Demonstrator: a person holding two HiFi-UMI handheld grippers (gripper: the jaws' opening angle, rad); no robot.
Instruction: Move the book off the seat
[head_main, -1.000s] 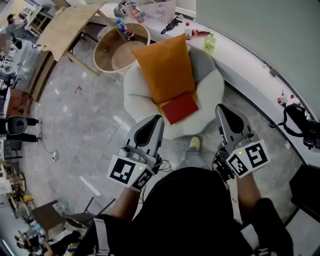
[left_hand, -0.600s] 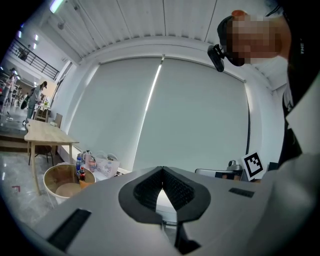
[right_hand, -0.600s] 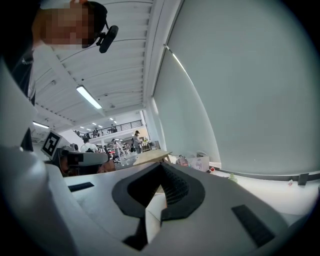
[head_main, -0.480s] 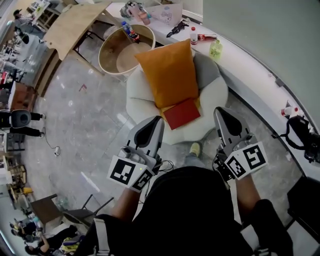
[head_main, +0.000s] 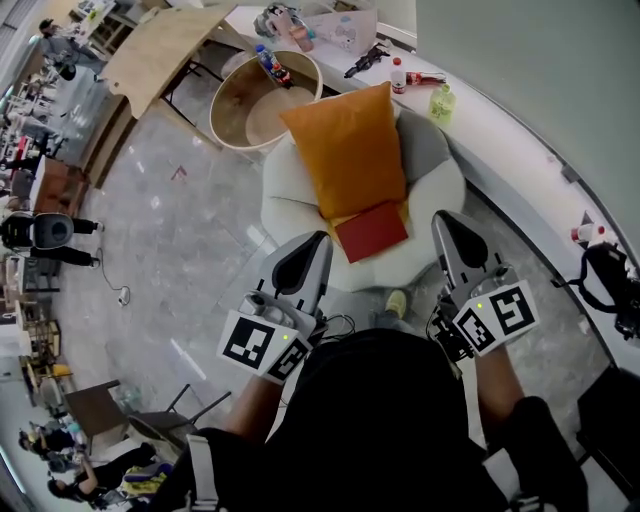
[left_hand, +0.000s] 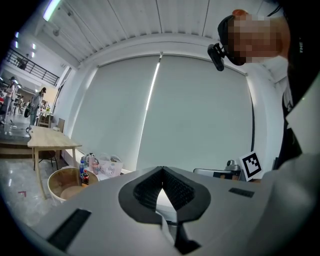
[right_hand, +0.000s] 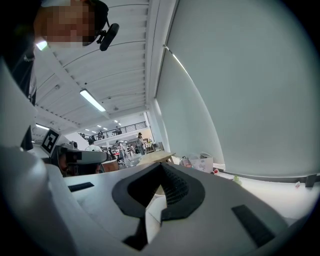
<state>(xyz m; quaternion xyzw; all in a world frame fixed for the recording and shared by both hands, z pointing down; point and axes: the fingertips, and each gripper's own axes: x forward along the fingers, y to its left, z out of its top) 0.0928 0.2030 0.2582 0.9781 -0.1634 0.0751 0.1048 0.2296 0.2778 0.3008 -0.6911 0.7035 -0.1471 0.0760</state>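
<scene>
A red book (head_main: 371, 231) lies flat on the front of a white round armchair's seat (head_main: 300, 205), against the bottom edge of an orange cushion (head_main: 350, 150) that leans on the backrest. My left gripper (head_main: 320, 240) is held level just short of the seat's front left edge, jaws shut and empty. My right gripper (head_main: 446, 218) is at the chair's front right side, beside the book and apart from it, and its jaws also meet with nothing in them. The left gripper (left_hand: 162, 169) and right gripper (right_hand: 161, 165) views show closed tips and the room beyond, not the book.
A round wooden tub table (head_main: 262, 100) with bottles stands behind the chair on the left. A curved white ledge (head_main: 500, 135) with a green bottle (head_main: 441, 102) runs along the right. A black bag (head_main: 610, 285) lies far right. My shoe (head_main: 396, 303) is by the chair's base.
The chair and book have drawn slightly nearer and lower in the head view as I and both grippers moved toward them. Both grippers stay shut.
</scene>
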